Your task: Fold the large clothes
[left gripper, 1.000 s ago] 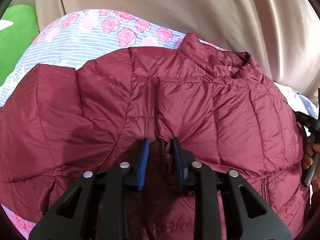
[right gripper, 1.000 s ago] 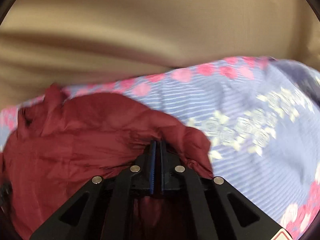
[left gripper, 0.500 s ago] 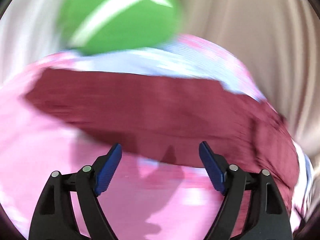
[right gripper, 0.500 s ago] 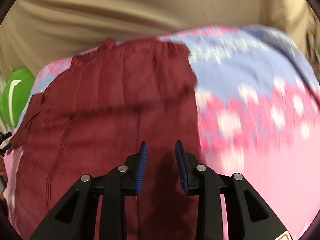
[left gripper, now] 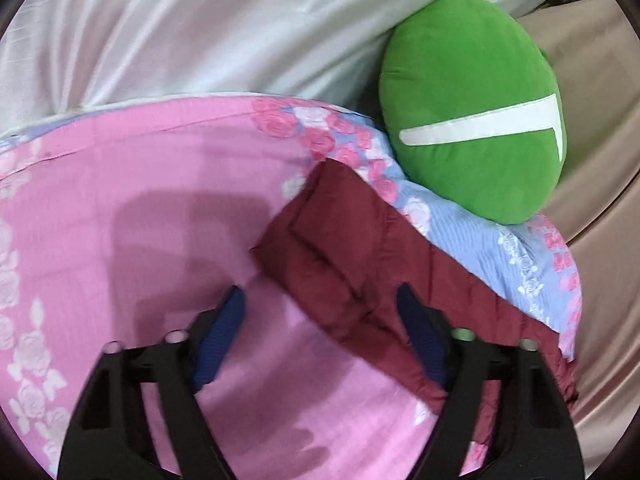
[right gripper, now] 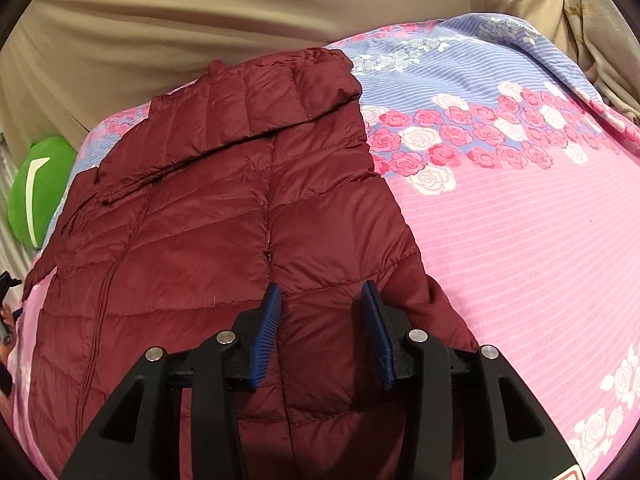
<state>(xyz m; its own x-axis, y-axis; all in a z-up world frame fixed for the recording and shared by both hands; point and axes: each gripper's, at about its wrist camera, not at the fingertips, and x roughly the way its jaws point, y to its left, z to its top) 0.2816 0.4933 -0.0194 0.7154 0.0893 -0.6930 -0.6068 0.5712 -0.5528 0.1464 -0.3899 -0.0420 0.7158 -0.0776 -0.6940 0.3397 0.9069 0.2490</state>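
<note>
A maroon quilted puffer jacket point(right gripper: 208, 216) lies flat on the bed, one sleeve folded across its upper part. In the left wrist view its other sleeve point(left gripper: 360, 264) lies stretched out over the bedsheet. My left gripper point(left gripper: 320, 312) is open and empty, its jaws either side of that sleeve, just above it. My right gripper point(right gripper: 322, 300) is open and empty, low over the jacket's lower right part near its side edge.
The bed has a pink and blue rose-print sheet point(right gripper: 520, 208). A green pillow point(left gripper: 476, 108) with a white stripe leans at the bed's edge, also in the right wrist view point(right gripper: 36, 192). White and beige curtains point(left gripper: 168, 28) hang behind the bed.
Both grippers have let go of the jacket and opened. The left gripper has swung left to the outstretched sleeve. The right gripper has pulled back over the jacket body.
</note>
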